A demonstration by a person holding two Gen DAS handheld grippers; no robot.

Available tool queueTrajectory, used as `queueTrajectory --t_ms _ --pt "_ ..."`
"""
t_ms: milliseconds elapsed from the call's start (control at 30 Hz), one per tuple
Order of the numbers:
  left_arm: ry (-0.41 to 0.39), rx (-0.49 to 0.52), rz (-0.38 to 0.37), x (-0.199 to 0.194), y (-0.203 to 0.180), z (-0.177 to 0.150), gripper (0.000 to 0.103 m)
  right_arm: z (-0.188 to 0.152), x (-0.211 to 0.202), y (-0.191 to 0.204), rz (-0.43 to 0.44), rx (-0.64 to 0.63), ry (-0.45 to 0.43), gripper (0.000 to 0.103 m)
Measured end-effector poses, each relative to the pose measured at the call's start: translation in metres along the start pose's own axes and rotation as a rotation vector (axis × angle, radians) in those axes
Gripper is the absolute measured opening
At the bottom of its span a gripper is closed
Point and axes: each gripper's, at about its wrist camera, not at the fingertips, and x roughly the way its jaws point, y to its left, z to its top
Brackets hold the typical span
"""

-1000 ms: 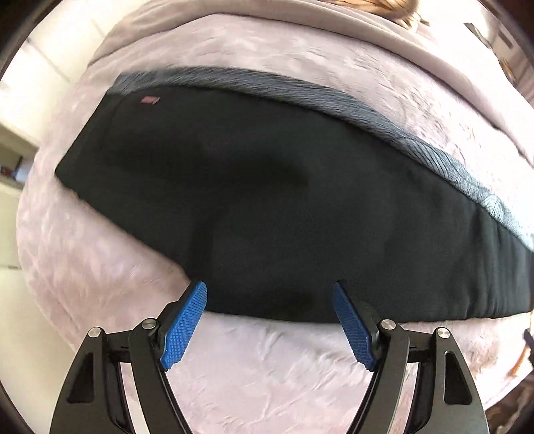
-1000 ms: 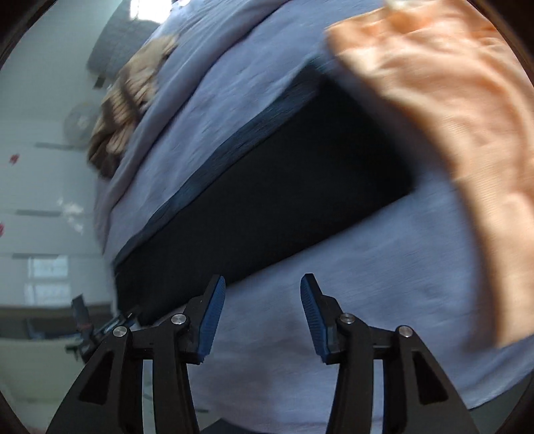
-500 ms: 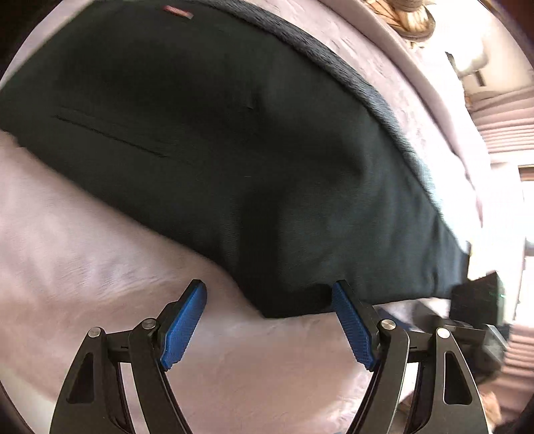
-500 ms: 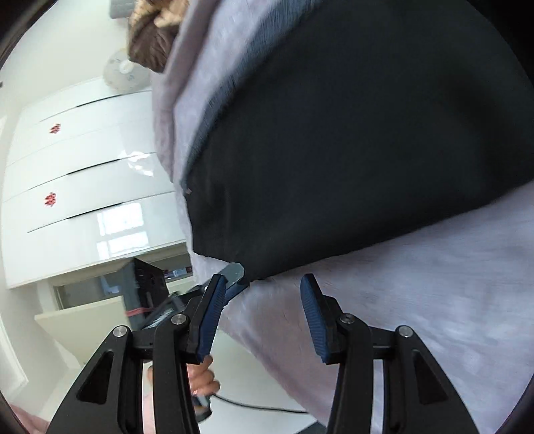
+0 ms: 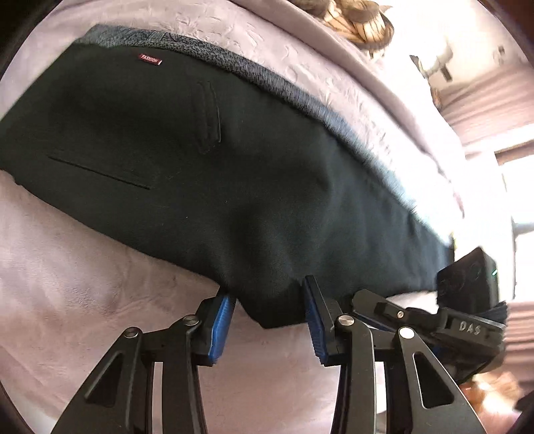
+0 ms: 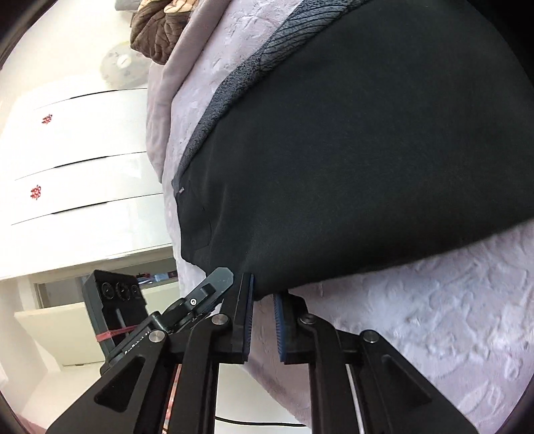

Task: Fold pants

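Observation:
Black pants [image 5: 233, 167] with a small red label [image 5: 150, 60] lie flat across a lilac bedspread [image 5: 83, 283], a grey fleecy layer [image 5: 300, 96] showing along their far edge. My left gripper [image 5: 268, 288] is closing, its blue pads pressing both sides of a bunched corner of the near edge. In the right wrist view the pants [image 6: 367, 150] fill the upper frame. My right gripper [image 6: 263, 290] is shut on the edge of that same corner. The two grippers sit side by side: the right gripper [image 5: 434, 317] shows beside the left, the left gripper [image 6: 200, 293] beside the right.
A brown patterned bundle [image 5: 353, 20] lies at the far side of the bed. White drawer fronts [image 6: 76, 150] and a fan [image 6: 121, 65] stand beyond the bed's edge. Bedspread [image 6: 434, 317] spreads out on my right. A bright window glares at the right [image 5: 520, 200].
Both grippers went from wide open to closed on the near corner of the pants. The right view swung from an orange cloth to this corner; the left view slid along the pants.

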Motion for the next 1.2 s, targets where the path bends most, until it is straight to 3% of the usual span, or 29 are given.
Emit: queueTrajectory --t_ms 133,167,233,333,467,567,633,767,867,1000,1200 --pt "0.029 0.026 0.051 0.026 0.004 -0.017 0.043 -0.006 0.01 -0.022 -0.085 0.004 0.029 0.008" --pt "0.026 0.025 0.051 0.023 0.009 -0.018 0.044 -0.007 0.009 -0.021 -0.086 0.002 0.03 0.008" --pt "0.023 0.016 0.068 0.014 0.009 -0.021 0.053 -0.01 0.007 -0.014 -0.122 -0.036 0.063 0.009" --pt "0.017 0.039 0.122 -0.001 0.006 -0.023 0.054 -0.017 -0.002 0.001 -0.201 -0.123 0.118 0.011" --pt "-0.003 0.028 0.166 -0.024 0.007 -0.018 0.054 -0.008 -0.011 0.048 -0.262 -0.278 0.123 0.038" --pt "-0.024 0.0 0.193 -0.047 0.024 -0.007 0.055 0.006 -0.018 0.084 -0.266 -0.389 0.119 0.039" --pt "-0.065 -0.018 0.237 -0.064 0.035 0.003 0.077 0.015 -0.02 0.109 -0.251 -0.452 0.123 0.039" --pt "-0.175 -0.034 0.271 -0.097 0.049 0.026 0.077 0.035 -0.01 0.172 -0.219 -0.614 0.15 0.039" --pt "-0.221 -0.049 0.339 -0.118 0.071 0.042 0.077 0.055 0.017 0.218 -0.214 -0.75 0.186 0.039" --pt "-0.244 -0.099 0.421 -0.123 0.108 0.066 0.077 0.078 0.073 0.267 -0.228 -0.909 0.249 0.048" --pt "-0.254 -0.134 0.462 -0.09 0.133 0.095 0.077 0.109 0.188 0.313 -0.342 -1.068 0.321 0.048"
